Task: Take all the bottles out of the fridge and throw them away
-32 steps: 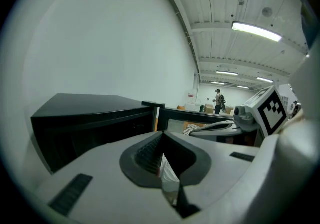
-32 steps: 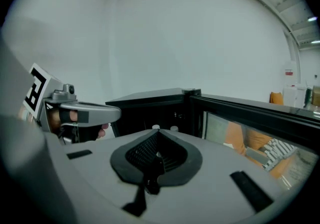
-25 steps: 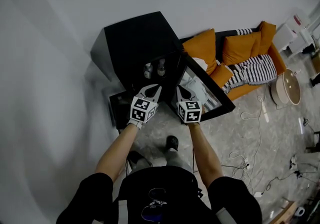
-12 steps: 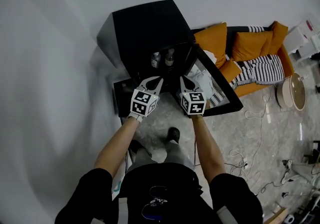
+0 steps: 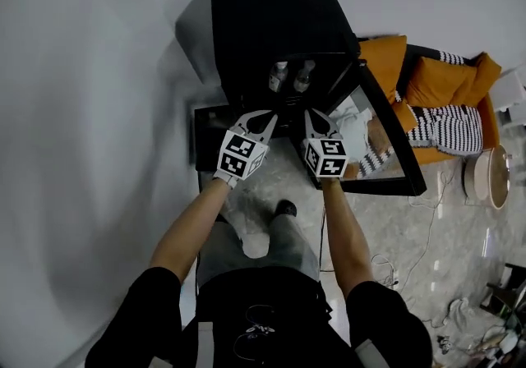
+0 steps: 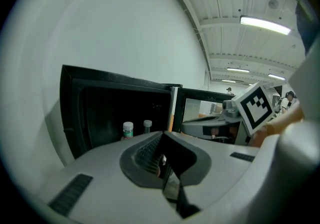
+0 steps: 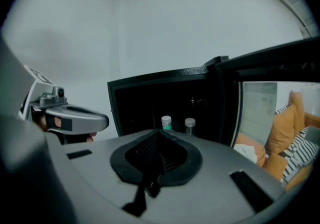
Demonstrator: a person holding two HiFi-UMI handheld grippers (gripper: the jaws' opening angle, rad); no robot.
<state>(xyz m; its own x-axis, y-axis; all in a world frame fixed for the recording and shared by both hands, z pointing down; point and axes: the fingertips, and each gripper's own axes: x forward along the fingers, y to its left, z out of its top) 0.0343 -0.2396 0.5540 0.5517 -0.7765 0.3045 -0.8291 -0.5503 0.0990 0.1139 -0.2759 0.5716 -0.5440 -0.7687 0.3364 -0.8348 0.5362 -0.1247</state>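
Note:
A black fridge (image 5: pixel 271 21) stands against the white wall with its glass door (image 5: pixel 386 153) swung open to the right. Two small bottles stand side by side inside: one with a white cap and green label (image 5: pixel 279 76), one with a grey cap (image 5: pixel 302 75). My left gripper (image 5: pixel 267 117) and right gripper (image 5: pixel 312 116) are held side by side just in front of the opening, both shut and empty, pointing at the bottles without touching them. The left gripper view shows its shut tips (image 6: pixel 162 134) below the bottles (image 6: pixel 128 130). The right gripper view shows the same (image 7: pixel 159 132), with the bottles (image 7: pixel 166 122) just beyond.
A dark low box (image 5: pixel 205 138) sits on the floor left of the fridge. An orange sofa (image 5: pixel 427 83) with a striped blanket (image 5: pixel 452 130) stands behind the open door. A round pale object (image 5: pixel 491 177) and loose cables (image 5: pixel 411 259) lie on the floor at right.
Both grippers have dropped and come closer to the fridge opening, still side by side and shut. The fridge now sits larger and more central in the head view.

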